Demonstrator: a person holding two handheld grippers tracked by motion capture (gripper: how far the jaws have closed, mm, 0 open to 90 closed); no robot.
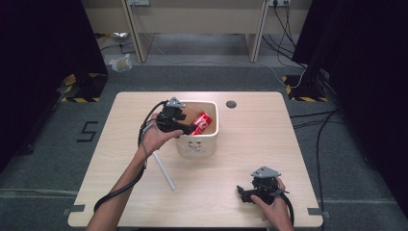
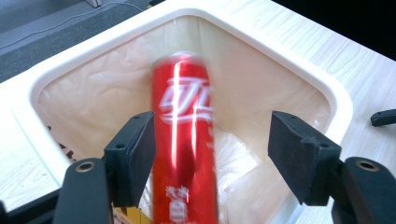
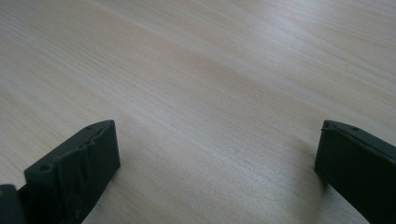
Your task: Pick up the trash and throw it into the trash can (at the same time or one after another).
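Note:
A red soda can [image 2: 187,140] lies lengthwise between the jaws of my left gripper [image 2: 212,149], blurred. It is next to the left pad and well apart from the right one. That gripper is open and hangs over the white bin [image 2: 280,60], which has a pale liner. From above, the can [image 1: 201,122] lies tilted inside the bin [image 1: 195,147], with the left gripper [image 1: 185,129] at its left rim. My right gripper [image 1: 243,192] is open, low over the table near its front right, with bare wood [image 3: 210,70] between its jaws [image 3: 215,154].
A white tube [image 1: 163,171] lies on the table in front of the bin, beside my left forearm. A round cable hole [image 1: 231,104] sits near the table's far edge. Cables trail from both grippers. Dark curtains flank the table.

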